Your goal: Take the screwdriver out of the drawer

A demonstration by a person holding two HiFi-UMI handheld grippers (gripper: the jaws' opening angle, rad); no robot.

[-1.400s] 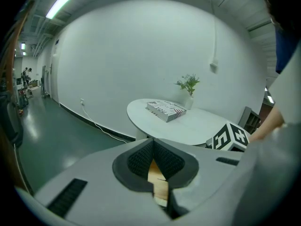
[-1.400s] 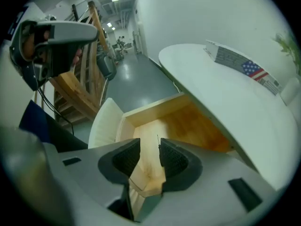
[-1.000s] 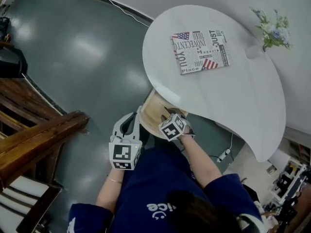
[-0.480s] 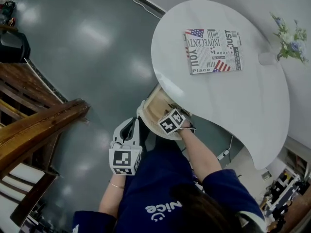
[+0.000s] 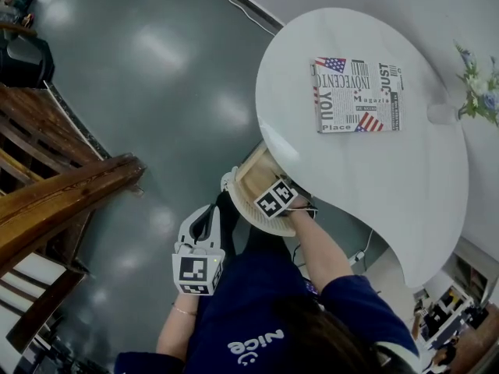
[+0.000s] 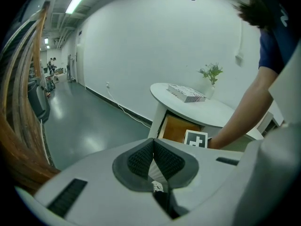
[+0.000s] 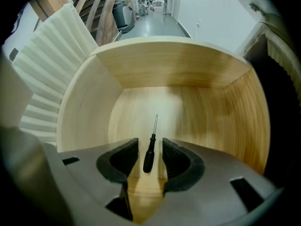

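The screwdriver (image 7: pixel 149 152) lies flat on the bare wooden bottom of the drawer (image 7: pixel 188 74), just below the middle of the right gripper view. Its black handle is toward the lower edge of the frame and its thin metal shaft points up toward the drawer's far wall. Your right gripper (image 7: pixel 149 147) points down into the drawer with its fingers spread apart. The handle sits in the gap between the two pads, and neither pad touches it. In the head view that right gripper (image 5: pixel 274 199) shows at the centre of the frame, its marker cube over the open drawer (image 5: pixel 251 179), which sticks out from under the lower left edge of the white table (image 5: pixel 390 178). Your left gripper (image 5: pixel 199 248) is just below and left of the drawer, off to its side and clear of it. In the left gripper view, the left gripper (image 6: pixel 153 149) has its fingers closed together, pad against pad, with nothing between them. That view looks toward the table, with your arm (image 6: pixel 244 112) reaching in from the right. On the tabletop a magazine (image 5: pixel 357 94) lies flat in the upper right of the head view, with a small bunch of flowers (image 5: pixel 479 84) at the right edge. Grey floor (image 5: pixel 156 92) fills the upper left, and brown wooden furniture (image 5: pixel 62 201) stands along the left side.
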